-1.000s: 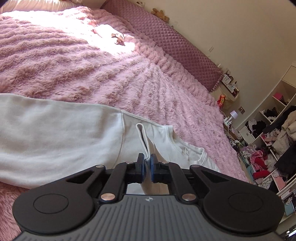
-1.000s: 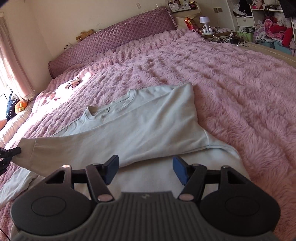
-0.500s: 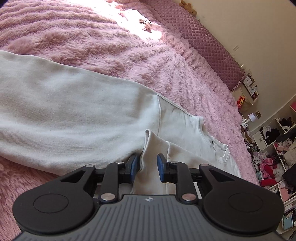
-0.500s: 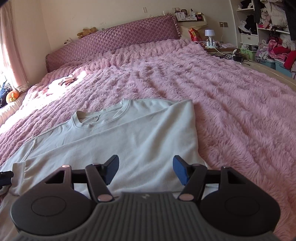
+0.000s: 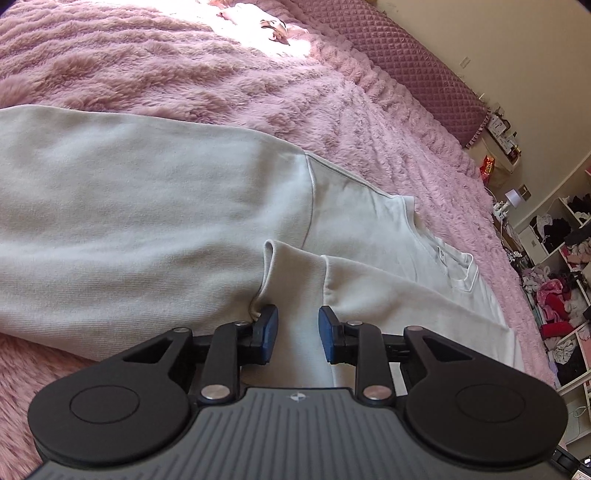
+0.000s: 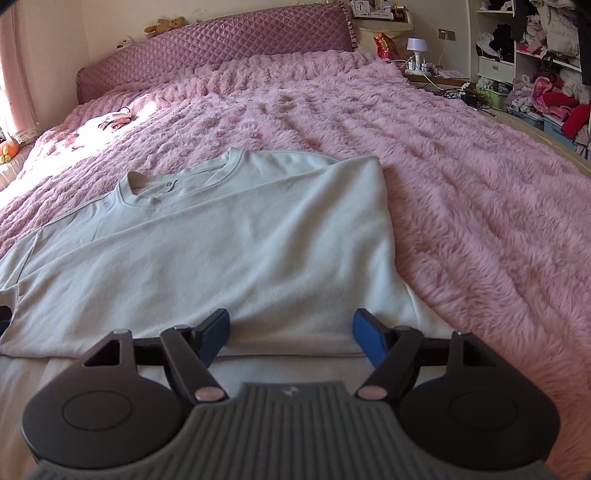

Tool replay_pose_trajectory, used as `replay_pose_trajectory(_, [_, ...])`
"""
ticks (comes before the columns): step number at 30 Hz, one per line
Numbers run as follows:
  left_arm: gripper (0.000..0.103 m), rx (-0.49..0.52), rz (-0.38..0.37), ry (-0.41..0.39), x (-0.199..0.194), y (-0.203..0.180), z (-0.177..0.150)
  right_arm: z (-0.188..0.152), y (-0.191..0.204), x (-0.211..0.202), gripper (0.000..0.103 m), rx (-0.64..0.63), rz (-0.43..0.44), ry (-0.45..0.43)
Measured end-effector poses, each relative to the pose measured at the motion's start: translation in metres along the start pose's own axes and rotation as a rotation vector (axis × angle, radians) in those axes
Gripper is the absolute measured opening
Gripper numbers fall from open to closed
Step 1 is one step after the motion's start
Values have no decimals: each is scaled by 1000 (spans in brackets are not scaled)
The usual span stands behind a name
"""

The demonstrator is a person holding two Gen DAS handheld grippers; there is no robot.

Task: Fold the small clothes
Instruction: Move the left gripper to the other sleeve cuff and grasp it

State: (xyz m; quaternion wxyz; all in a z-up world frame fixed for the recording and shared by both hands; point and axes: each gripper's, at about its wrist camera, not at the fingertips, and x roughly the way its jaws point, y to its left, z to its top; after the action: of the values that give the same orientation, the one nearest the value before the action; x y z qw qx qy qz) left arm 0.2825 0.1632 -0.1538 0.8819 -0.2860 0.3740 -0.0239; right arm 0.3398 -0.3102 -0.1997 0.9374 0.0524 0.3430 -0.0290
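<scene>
Lying flat on pink furry bed (image 6: 461, 177), pale sweatshirt (image 6: 229, 243), left tool (image 5: 297, 328) parted narrowly around sleeve cuff (image 5: 291, 266), right tool (image 6: 291, 332) wide, gripping nothing.

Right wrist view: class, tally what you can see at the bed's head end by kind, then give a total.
Teddy bear: 1
Quilted headboard: 1
Red snack bag: 1
White lamp: 1
Total: 4

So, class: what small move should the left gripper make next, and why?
Probably draw the left gripper back clear of the cuff. Its jaws stand open, and the sleeve of the pale grey-white cotton sweatshirt already lies folded across the body, so release looks done.
</scene>
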Motion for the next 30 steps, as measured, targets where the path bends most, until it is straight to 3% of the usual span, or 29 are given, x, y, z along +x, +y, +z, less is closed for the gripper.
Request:
replay_pose_trajectory(3, [35, -12, -3, 9, -12, -2, 5, 6, 12, -14, 69, 10, 41, -28])
replay_pose_trajectory(5, [44, -23, 0, 13, -25, 0, 9, 10, 31, -26, 69, -21, 70, -53])
replay_pose_trajectory(10, [77, 22, 31, -50, -77, 10, 18, 14, 101, -58, 69, -113, 217, -84])
replay_pose_trajectory(15, [79, -8, 112, -118, -138, 51, 29, -3, 180, -71, 69, -181, 355, -57])
replay_pose_trajectory(21, [79, -171, 253, -212, -205, 133, 24, -25, 267, -70, 69, -252, 456, -28])
replay_pose_trajectory(25, [79, -294, 298, -245, -227, 181, 15, -34, 308, -66, 69, -274, 502, 11])
replay_pose_trajectory(30, [78, -391, 324, -267, -229, 226, 11, -37, 336, -62, 69, -302, 499, 19])
